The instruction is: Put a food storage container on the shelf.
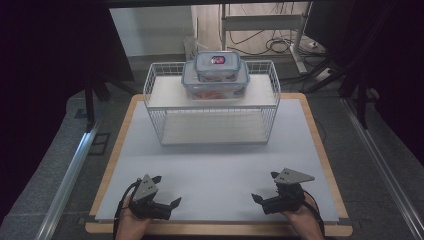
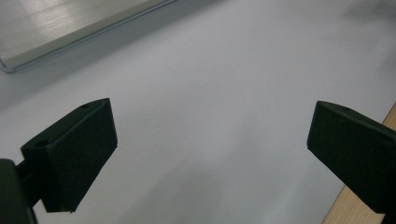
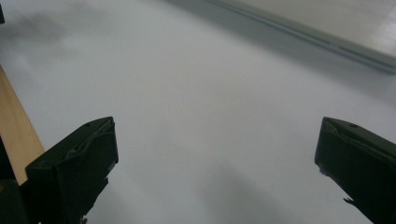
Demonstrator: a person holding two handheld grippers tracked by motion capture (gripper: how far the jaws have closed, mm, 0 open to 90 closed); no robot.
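Inspection runs left to right across the surface [image 1: 215,165], a pale grey mat on a wooden board. Left tool [image 1: 169,192] sits at the near left edge, held in a hand [image 1: 132,220], jaws spread wide with nothing between them; the left gripper view confirms bare mat between both black jaws. Wire rack [image 1: 212,107] stands at the far middle of the surface, well apart from both tools. On its upper shelf rests a large clear lidded box [image 1: 215,85], with a smaller lidded box [image 1: 217,65] stacked on top (contents too small to identify, beyond an orange tint in the lower one). Lower shelf of the rack lies bare. Right tool [image 1: 265,187] sits at the near right edge, held in a hand [image 1: 305,220], jaws likewise spread, gripping nothing, with only mat between them.
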